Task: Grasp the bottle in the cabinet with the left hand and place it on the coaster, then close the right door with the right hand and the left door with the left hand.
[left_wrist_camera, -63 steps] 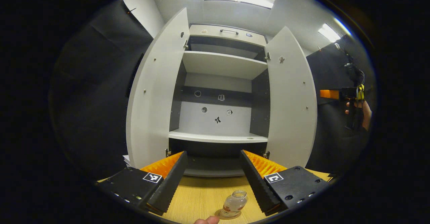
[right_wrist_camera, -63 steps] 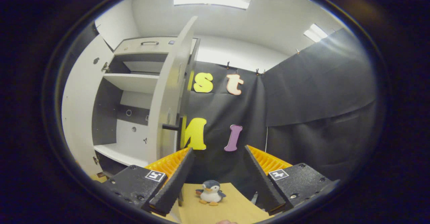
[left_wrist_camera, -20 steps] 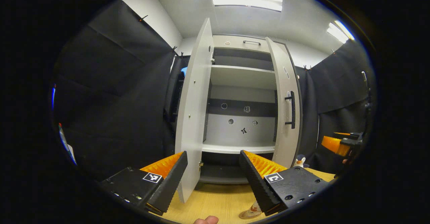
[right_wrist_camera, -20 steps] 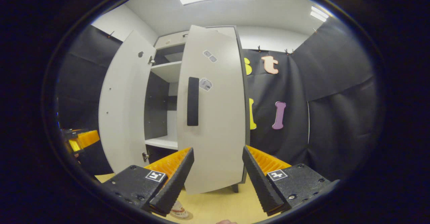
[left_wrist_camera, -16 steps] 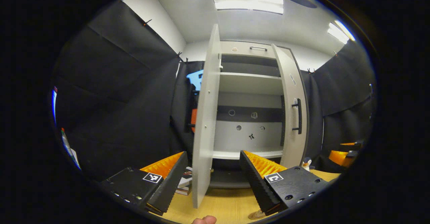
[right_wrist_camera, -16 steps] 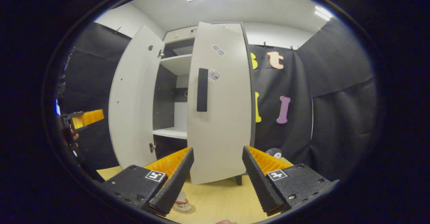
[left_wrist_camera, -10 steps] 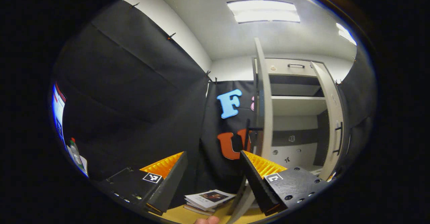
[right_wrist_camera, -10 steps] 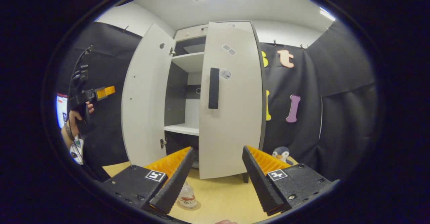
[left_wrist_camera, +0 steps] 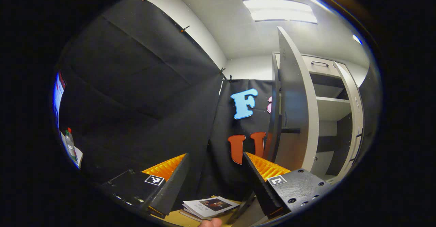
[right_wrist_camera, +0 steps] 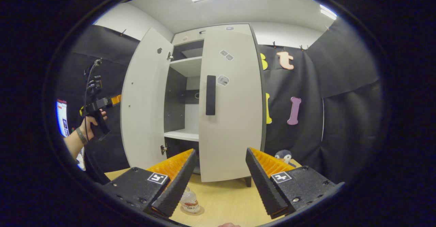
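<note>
- On the tabletop (right_wrist_camera: 221, 199), the bottle (right_wrist_camera: 189, 201) sits on the coaster (right_wrist_camera: 194, 211), in front of the cabinet (right_wrist_camera: 190, 94) — placing step looks done.
- Right door (right_wrist_camera: 231, 111) looks shut or v. nearly; can't tell if it's fully seated. Right gripper (right_wrist_camera: 219, 179) hangs back from it w/ jaws spread, holding nothing.
- Left door (left_wrist_camera: 294, 108) wide open. Left gripper (left_wrist_camera: 214, 182) is out beyond the door's outer face, jaws apart, empty; seen in the right gripper view at far left, held in a hand (right_wrist_camera: 92, 121).
- Risk 1: left gripper aims at the booth wall, not at the door; a push starting off-panel could slip past the edge, or hook the door's handle (left_wrist_camera: 289, 130).
- Risk 2: hard swing → door slams, may bounce back open or jog the right door ajar.
- Risk 3: bottle stands near the cabinet front; can't tell if it clears the door's sweep. If not, door knocks it off the coaster.
- Risk 4: books (left_wrist_camera: 209, 206) lie low near the door's bottom edge; a low pass of the gripper may clip them.
</note>
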Demonstrator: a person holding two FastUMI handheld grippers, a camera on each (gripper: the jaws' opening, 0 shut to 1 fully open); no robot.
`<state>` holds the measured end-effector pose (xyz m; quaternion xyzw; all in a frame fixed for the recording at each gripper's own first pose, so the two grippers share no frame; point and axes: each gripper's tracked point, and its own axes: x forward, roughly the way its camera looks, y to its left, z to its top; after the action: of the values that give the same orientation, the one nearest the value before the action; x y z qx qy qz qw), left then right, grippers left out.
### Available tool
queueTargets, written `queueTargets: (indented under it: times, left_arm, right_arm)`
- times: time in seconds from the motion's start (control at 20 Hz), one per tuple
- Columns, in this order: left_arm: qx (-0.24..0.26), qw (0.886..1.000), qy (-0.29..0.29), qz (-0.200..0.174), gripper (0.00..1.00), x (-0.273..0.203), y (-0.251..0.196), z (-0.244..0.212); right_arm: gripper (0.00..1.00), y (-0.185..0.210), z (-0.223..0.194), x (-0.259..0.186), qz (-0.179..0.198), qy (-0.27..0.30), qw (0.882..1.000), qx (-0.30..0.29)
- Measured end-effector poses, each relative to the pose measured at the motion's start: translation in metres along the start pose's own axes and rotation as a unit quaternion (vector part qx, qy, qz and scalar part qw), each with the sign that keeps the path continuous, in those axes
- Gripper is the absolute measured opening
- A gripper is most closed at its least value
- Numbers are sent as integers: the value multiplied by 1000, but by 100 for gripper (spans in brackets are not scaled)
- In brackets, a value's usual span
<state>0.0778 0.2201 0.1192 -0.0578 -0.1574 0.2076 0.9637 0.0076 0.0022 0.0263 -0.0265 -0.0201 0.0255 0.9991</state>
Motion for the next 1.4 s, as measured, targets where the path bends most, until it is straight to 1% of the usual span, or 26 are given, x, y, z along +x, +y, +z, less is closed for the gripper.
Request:
queueTargets:
  times: [0.05, 0.1, 0.15, 0.2, 0.3, 0.35, 0.4, 0.65, 0.7, 0.75, 0.8, 0.95, 1.0, 1.05, 1.15, 1.2, 1.25, 1.3, 1.4]
  left_arm:
    - [-2, 1000, 2, 4, 94, -2, -1, -1]
    - [-3, 1000, 5, 6, 94, -4, -6, -4]
    - [-8, 1000, 5, 3, 94, -8, -13, -4]
    - [-13, 1000, 8, -6, 94, -12, -25, -4]
    - [-27, 999, 18, -32, 93, -16, -51, -6]
    - [-33, 998, 22, -45, 93, -18, -63, -8]
    - [-38, 997, 24, -61, 94, -21, -76, -9]
    - [-58, 989, 40, -130, 94, -28, -135, -25]
    - [-60, 987, 44, -143, 99, -29, -147, -29]
    - [-58, 986, 45, -150, 95, -27, -156, -30]
    - [-53, 986, 43, -153, 99, -25, -157, -30]
    - [-49, 986, 37, -154, 99, -27, -156, -26]
    - [-51, 986, 38, -152, 95, -28, -154, -26]
    - [-51, 986, 40, -150, 95, -30, -151, -25]
    - [-27, 986, 42, -160, 95, -37, -145, -22]
    - [-10, 986, 43, -160, 99, -39, -137, -25]
    - [6, 986, 47, -161, 99, -46, -131, -29]
    - [18, 985, 55, -165, 95, -57, -128, -33]
    - [26, 981, 77, -176, 99, -85, -125, -47]
  right_arm:
    - [95, -1, 1, 0, -1, -2, 1000, 1]
    - [93, -2, 2, 0, -2, -3, 1000, 3]
    - [95, -1, 1, -1, -2, -4, 1000, 5]
    - [95, -2, 0, -1, -3, -3, 1000, 5]
    - [95, -4, 0, -3, -5, -1, 1000, 4]
    - [93, -6, 1, -1, -7, 0, 1000, 4]
    - [95, -7, 1, -2, -9, 0, 1000, 2]
    - [95, -16, 11, -8, -29, -3, 1000, 4]
    - [95, -19, 13, -11, -35, -3, 999, 4]
    - [95, -20, 14, -11, -40, -3, 999, 6]
    - [95, -21, 16, -13, -42, -4, 999, 8]
    - [95, -24, 16, -13, -49, -5, 999, 13]
    - [93, -23, 16, -13, -50, -4, 999, 16]
    - [95, -23, 15, -12, -50, -2, 999, 18]
    - [95, -23, 9, -10, -46, 5, 999, 26]
    - [95, -21, 6, -8, -41, 8, 999, 32]
    - [95, -16, 2, -7, -36, 11, 999, 39]
    - [95, -13, -1, -6, -32, 14, 998, 44]
    - [95, -8, -6, -2, -25, 20, 998, 47]
